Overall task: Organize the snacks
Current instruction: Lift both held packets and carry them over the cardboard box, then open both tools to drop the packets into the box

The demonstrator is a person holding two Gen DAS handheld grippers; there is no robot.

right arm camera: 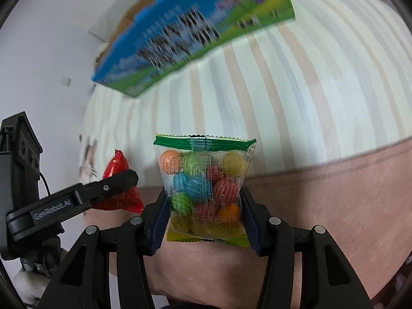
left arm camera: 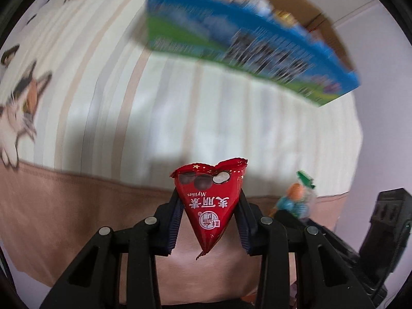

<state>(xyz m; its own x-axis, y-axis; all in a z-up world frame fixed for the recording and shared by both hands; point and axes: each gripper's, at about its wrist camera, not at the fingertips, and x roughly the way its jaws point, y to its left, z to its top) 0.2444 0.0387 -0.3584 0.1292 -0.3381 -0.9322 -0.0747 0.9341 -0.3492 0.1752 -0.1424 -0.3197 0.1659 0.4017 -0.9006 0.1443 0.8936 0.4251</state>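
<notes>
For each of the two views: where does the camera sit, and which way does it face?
Left wrist: on the left gripper, aimed down its fingers at a clamped red chocolate packet over a striped bedsheet.
Right wrist: on the right gripper, clamping a gumball bag.
Shared: each gripper shows in the other's view, plus the blue-green carton.

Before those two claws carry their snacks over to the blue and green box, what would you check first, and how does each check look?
1. Left gripper shut on the red triangular chocolate packet: ok, pads press both sides.
2. Right gripper shut on the clear bag of striped candy balls: ok.
3. Both packets lifted off the striped bedspread: ok, as far as the views show.
4. The two grippers apart from each other: ok, side by side with a gap.
5. Open-topped box ahead, top facing up: ok, though blurred.
6. Room left inside the box: cannot tell; only some wrappers show near its rim.
</notes>
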